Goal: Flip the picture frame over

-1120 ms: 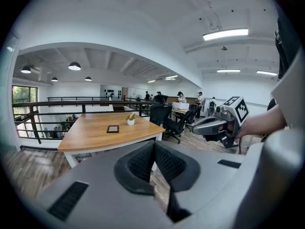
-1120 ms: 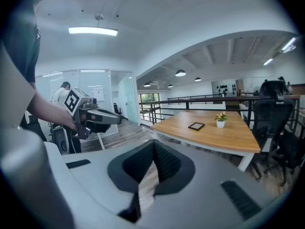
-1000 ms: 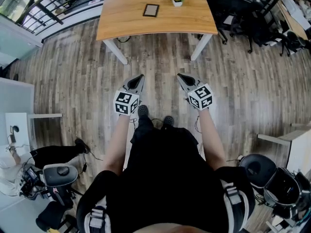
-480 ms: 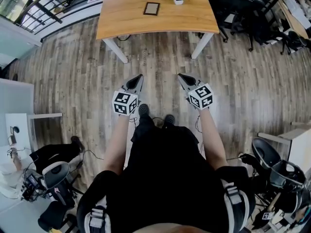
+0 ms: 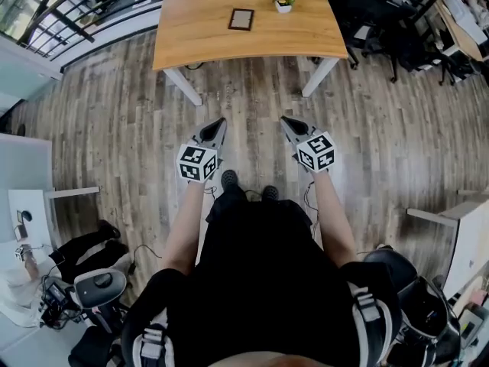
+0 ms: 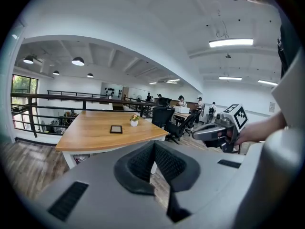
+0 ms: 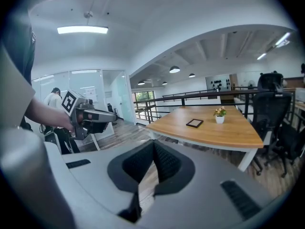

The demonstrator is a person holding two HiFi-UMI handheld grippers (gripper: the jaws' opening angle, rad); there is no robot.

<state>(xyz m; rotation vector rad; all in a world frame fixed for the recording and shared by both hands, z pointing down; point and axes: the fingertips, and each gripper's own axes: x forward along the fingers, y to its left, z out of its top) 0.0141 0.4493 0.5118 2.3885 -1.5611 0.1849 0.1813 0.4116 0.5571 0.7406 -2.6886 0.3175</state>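
Note:
A small dark picture frame point(image 5: 241, 19) lies flat on the wooden table point(image 5: 199, 37) ahead; it shows as well in the left gripper view point(image 6: 116, 129) and the right gripper view point(image 7: 194, 123). My left gripper point(image 5: 218, 123) and right gripper point(image 5: 286, 121) hover side by side over the floor, well short of the table, both pointing toward it. Each one is shut with nothing between its jaws. The right gripper point(image 6: 198, 132) appears in the left gripper view, and the left gripper point(image 7: 113, 117) in the right gripper view.
A little potted flower point(image 5: 283, 1) stands on the table to the right of the frame. Black office chairs point(image 5: 374, 14) crowd the table's right side, a railing point(image 5: 84, 6) runs at the back left, and more chairs point(image 5: 99, 289) sit behind me.
The table and frame have drifted slightly nearer in the head view as I step forward. Both grippers hold the same pose, shut.

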